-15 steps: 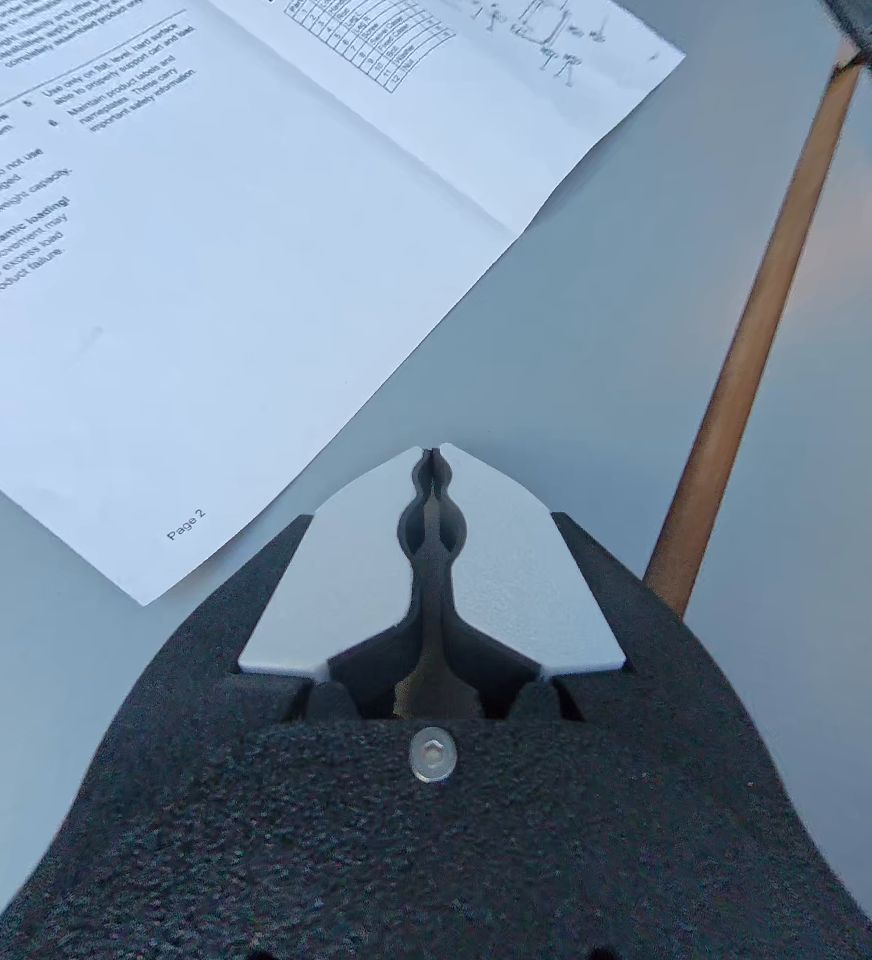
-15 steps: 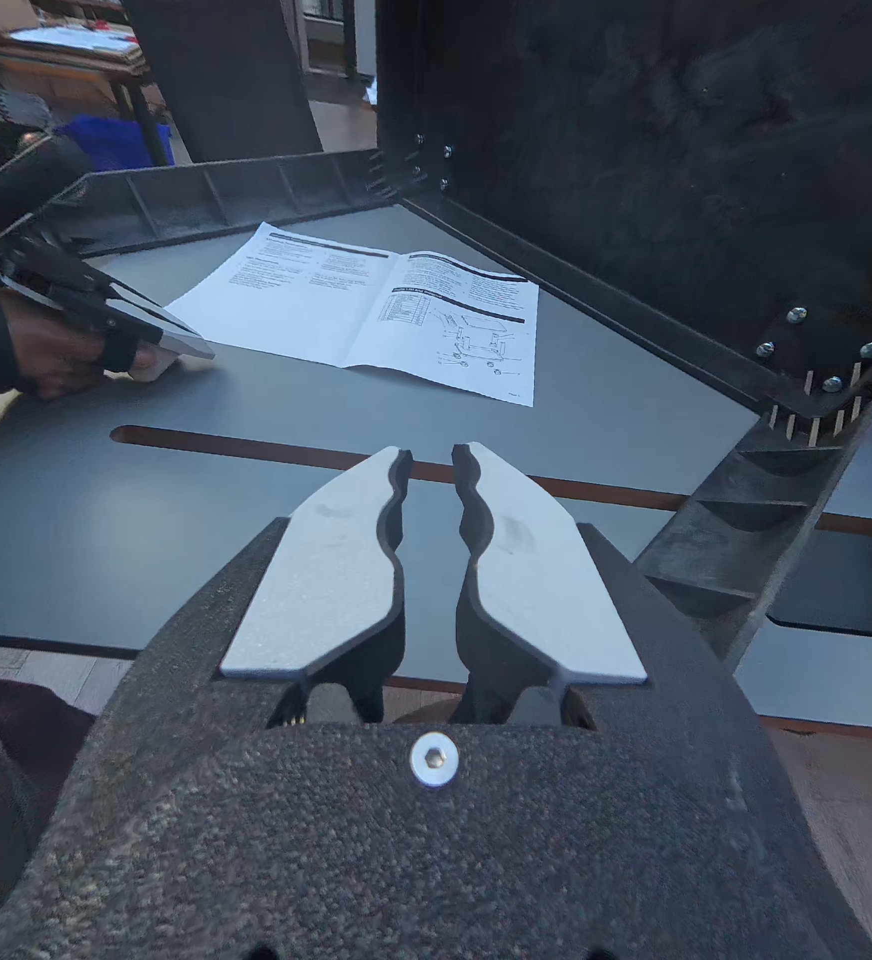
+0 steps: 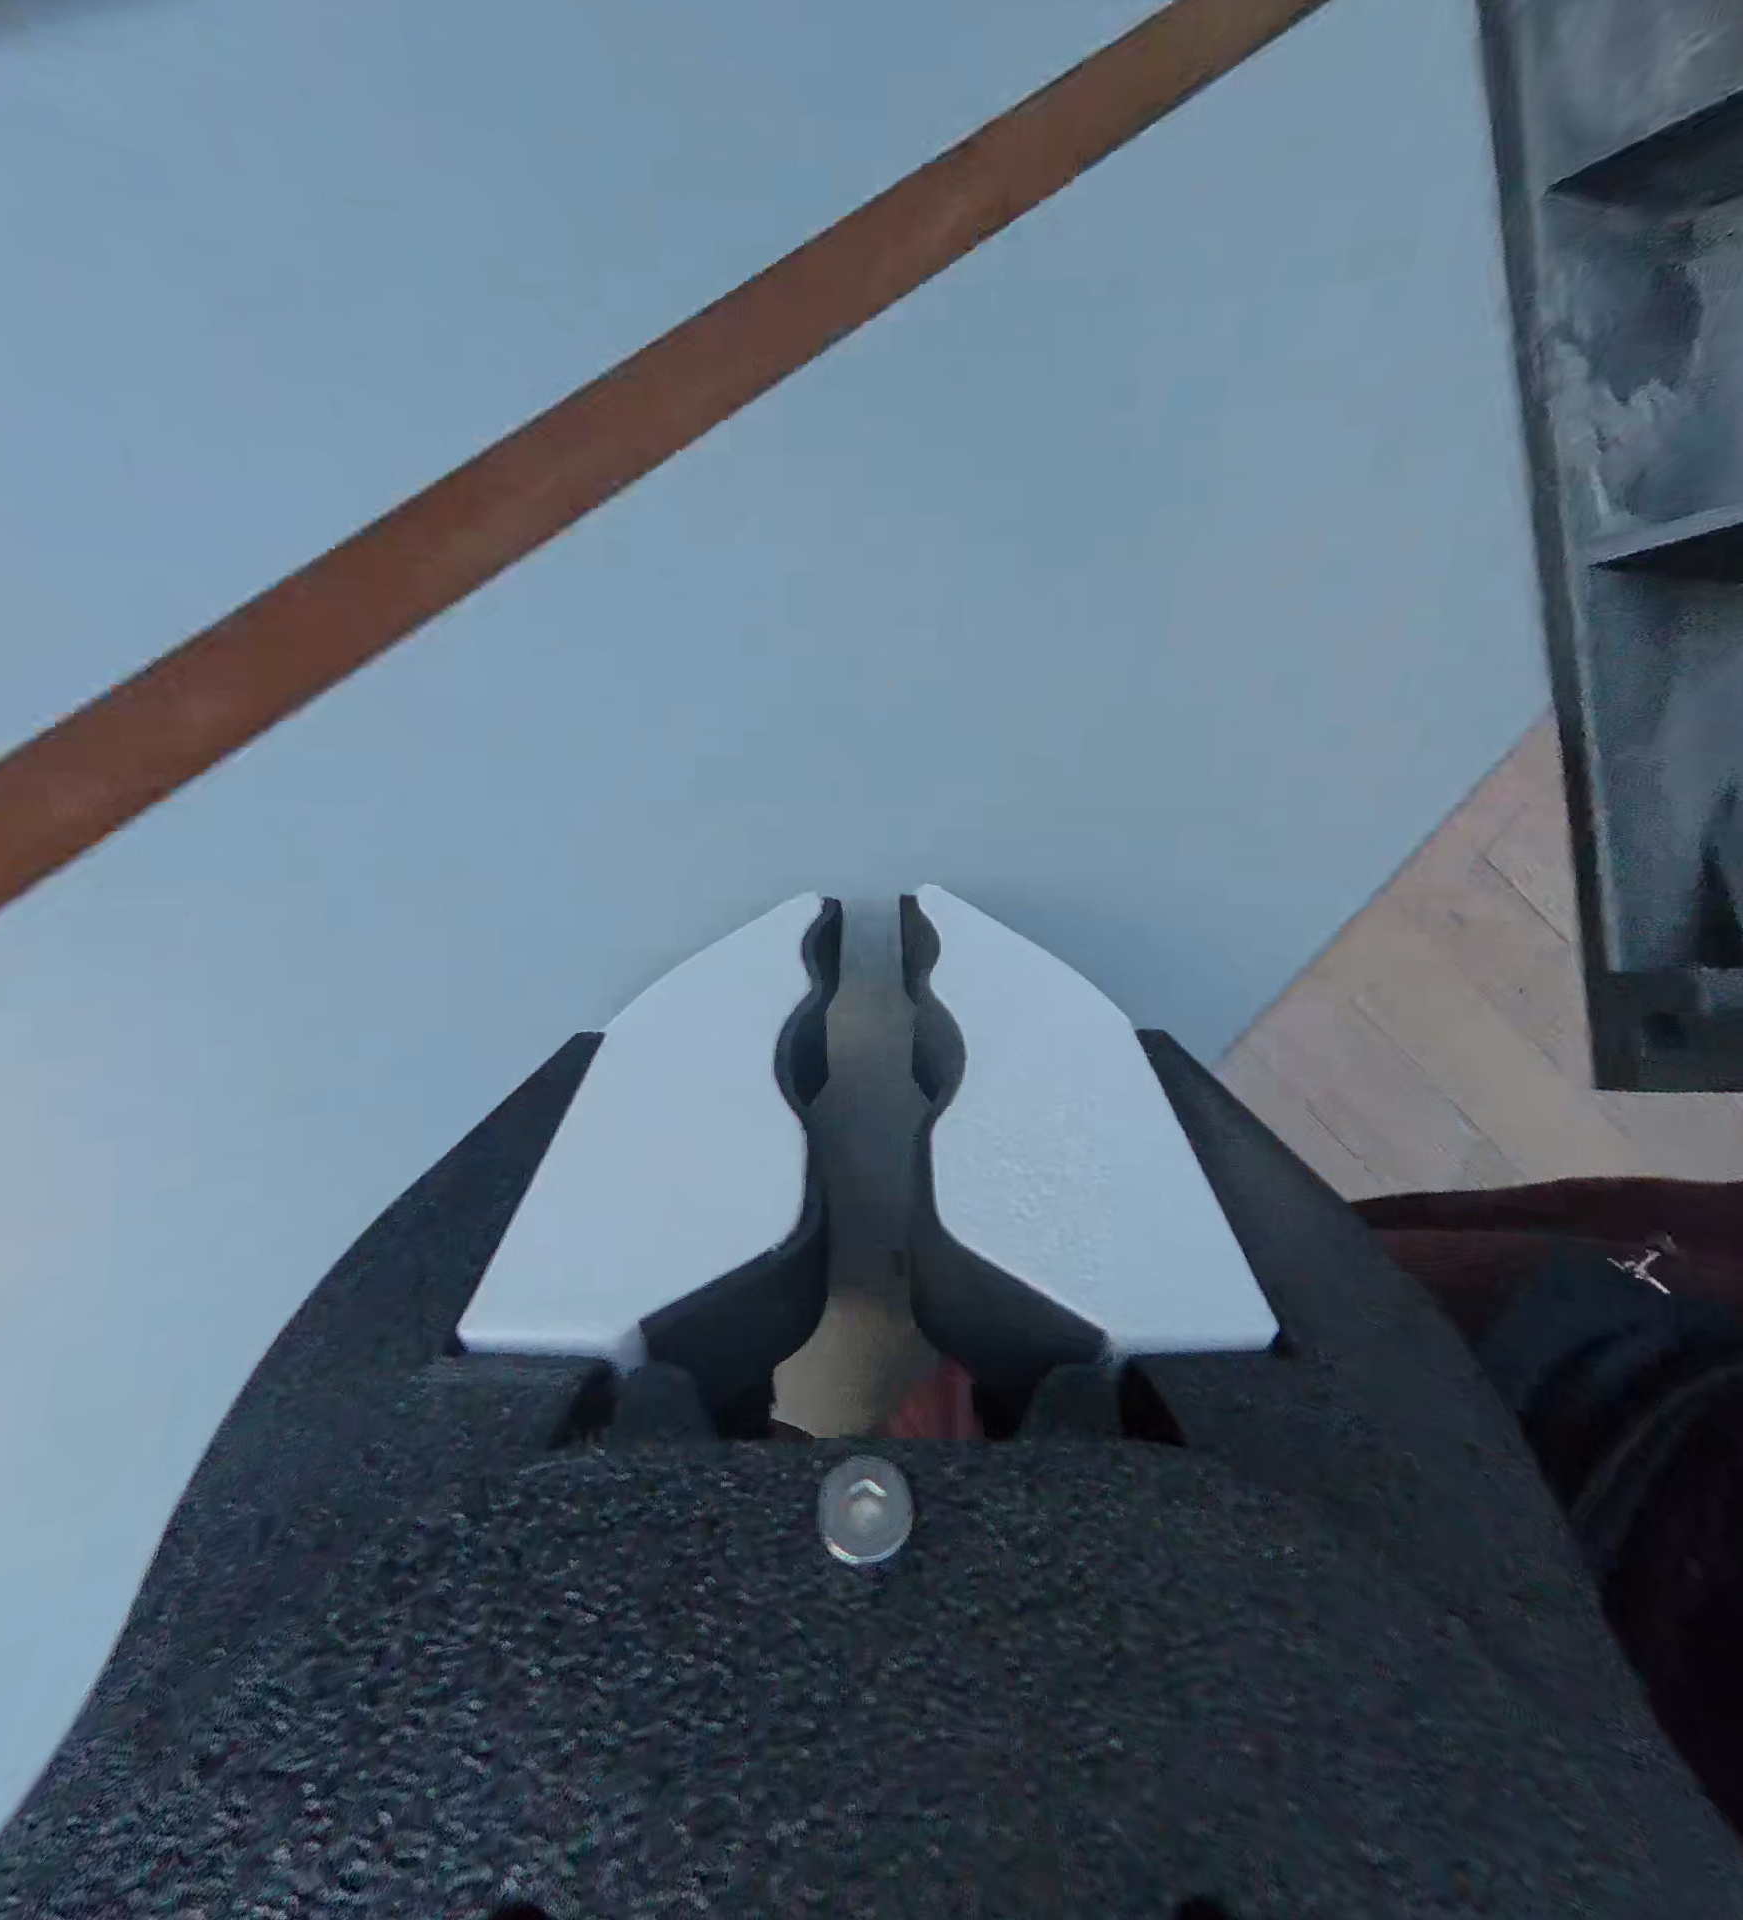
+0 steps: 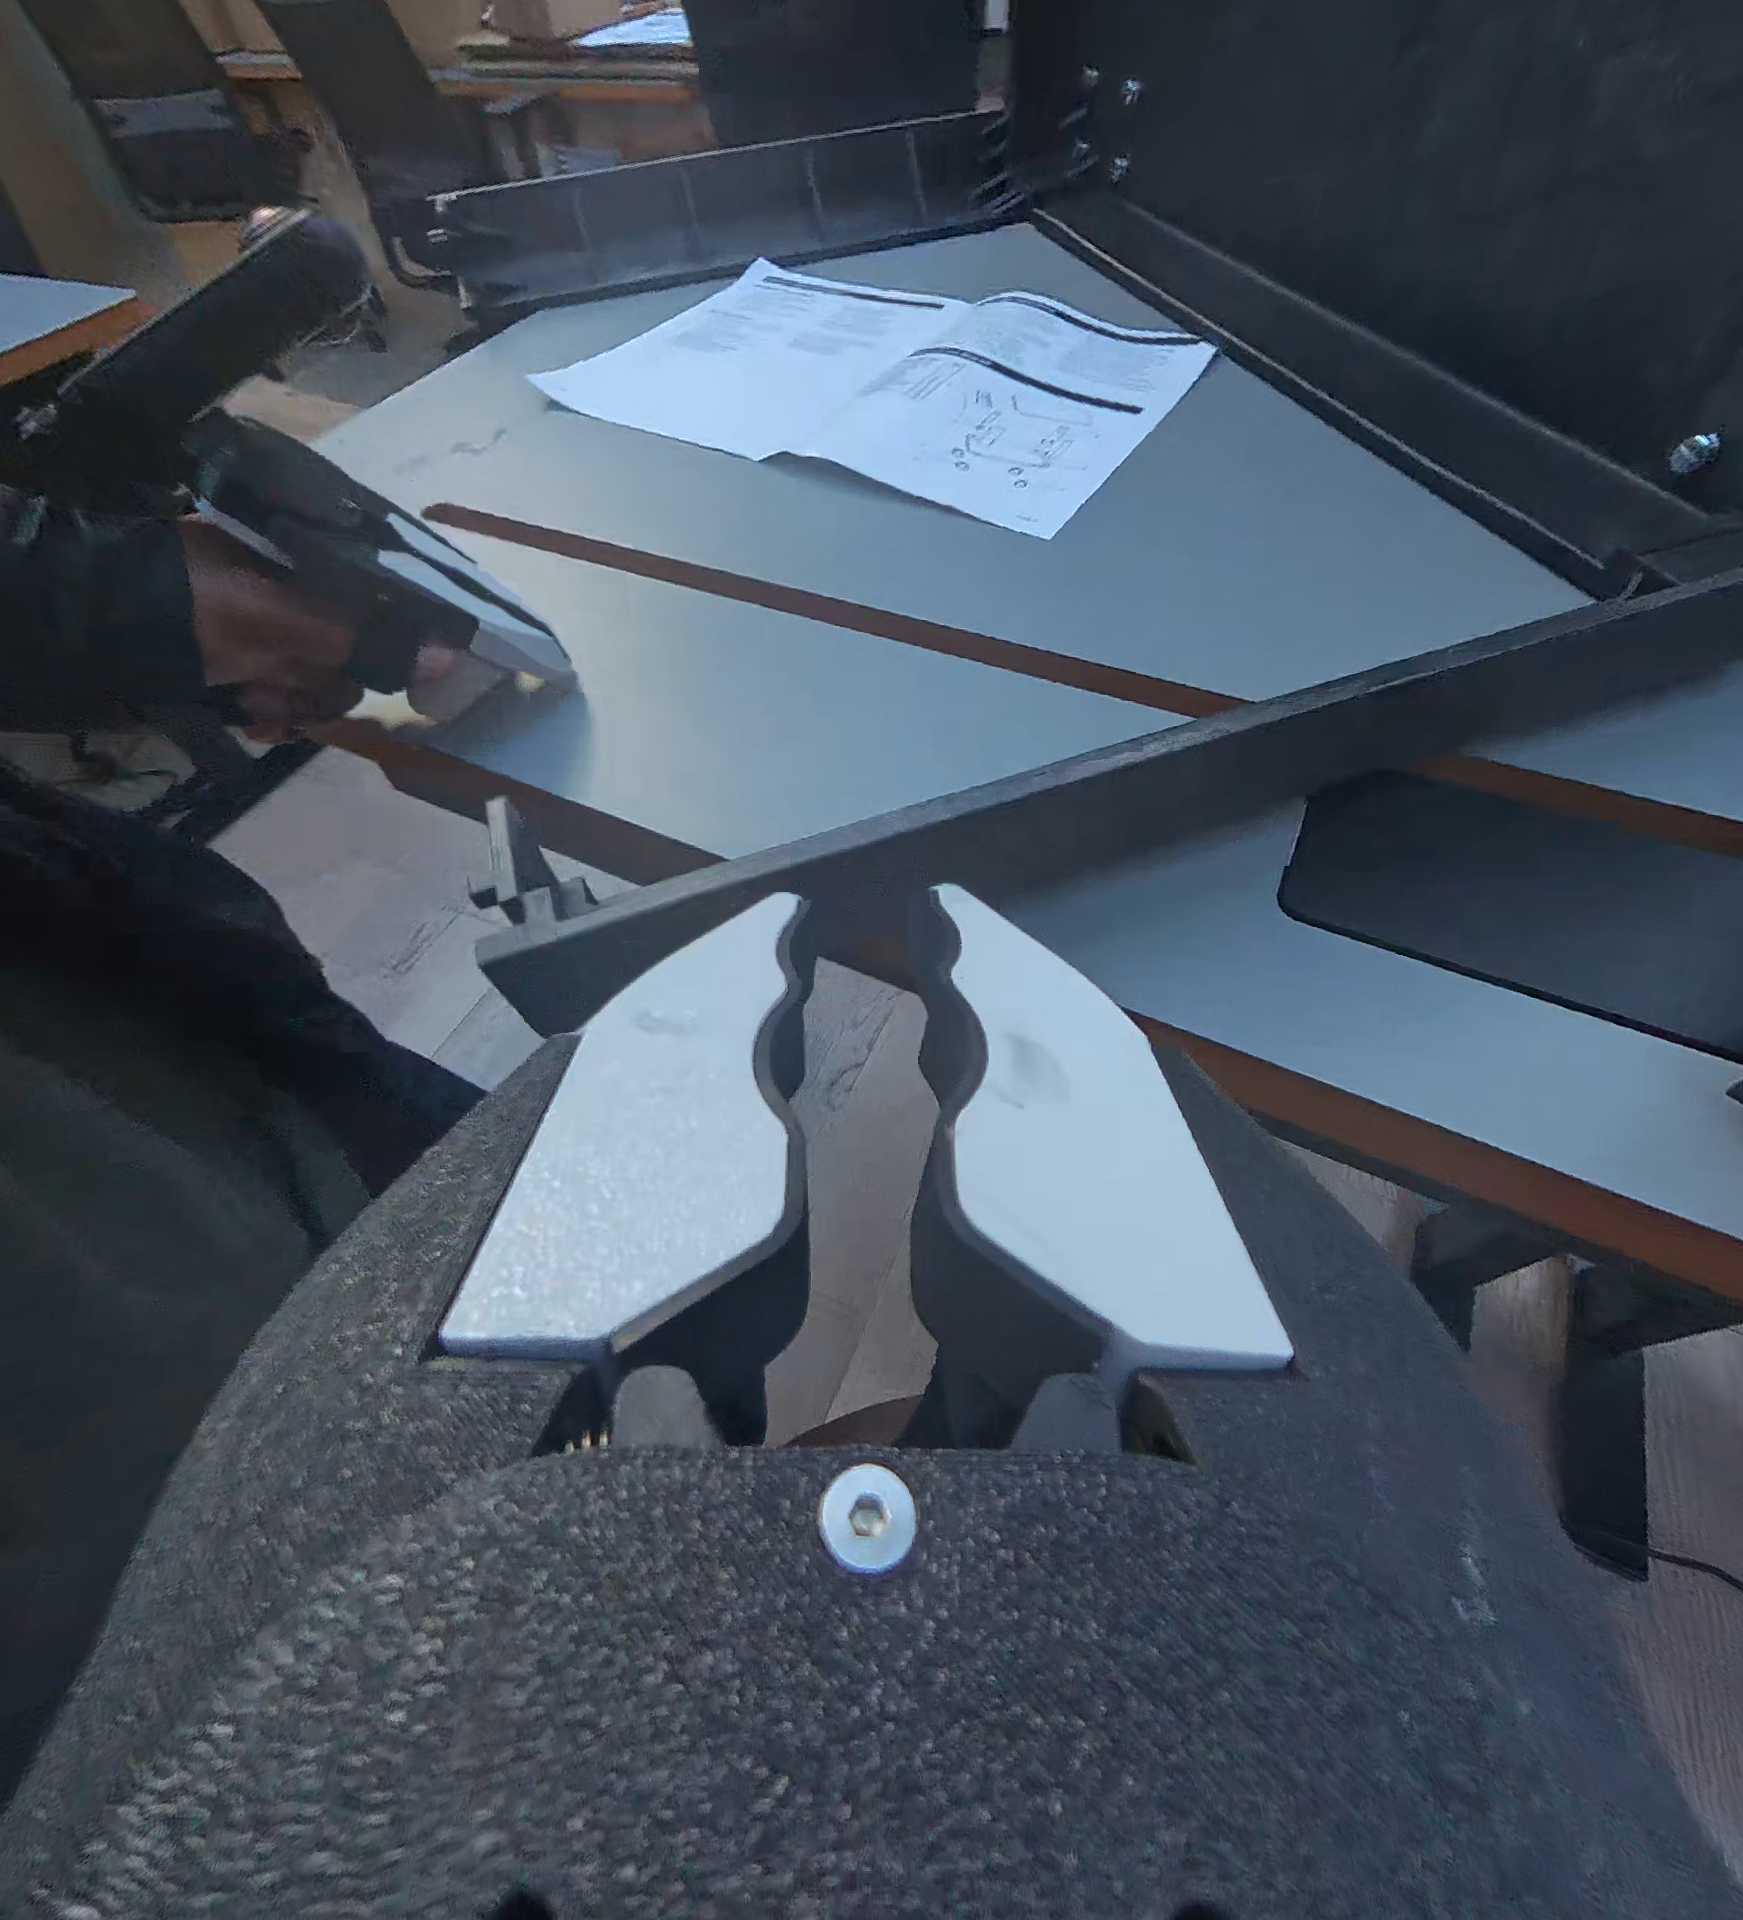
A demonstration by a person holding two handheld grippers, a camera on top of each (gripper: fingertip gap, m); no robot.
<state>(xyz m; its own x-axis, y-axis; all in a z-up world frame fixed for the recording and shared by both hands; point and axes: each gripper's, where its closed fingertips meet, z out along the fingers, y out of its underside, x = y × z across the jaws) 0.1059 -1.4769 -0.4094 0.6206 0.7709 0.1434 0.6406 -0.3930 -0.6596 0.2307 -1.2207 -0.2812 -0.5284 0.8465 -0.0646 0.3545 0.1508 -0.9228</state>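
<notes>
My left gripper (image 3: pixel 870 902) hangs low over the grey tabletop (image 3: pixel 950 520) near its front edge, its jaws a narrow gap apart and holding nothing. In the right wrist view it (image 4: pixel 534 665) shows with its tips on or just above the table, held by a hand in a dark sleeve. My right gripper (image 4: pixel 867 899) is open and empty. Its tips are right at the edge of a long black plastic bar (image 4: pixel 1158 748) that crosses the view diagonally; I cannot tell if they touch it. A printed paper sheet (image 4: pixel 877 395) lies farther back on the table.
A brown slot (image 4: pixel 846 613) runs across the tabletop; it also shows in the left wrist view (image 3: pixel 534 468). A black ribbed part (image 3: pixel 1677 520) stands at the right above the wooden floor (image 3: pixel 1469 987). A large black panel (image 4: pixel 1469 208) and a black rail (image 4: pixel 721 197) border the table's back. One gripper's finger ends stand about 30 cm off the other's. To reach the long black plastic bar (image 4: pixel 1158 748) in a straight line is about 15 cm for my right fingers, about 30 cm for my left.
My left gripper has swung away from the paper towards the table's front edge, and its jaws have parted slightly. My right gripper has dropped lower, up to the black bar.
</notes>
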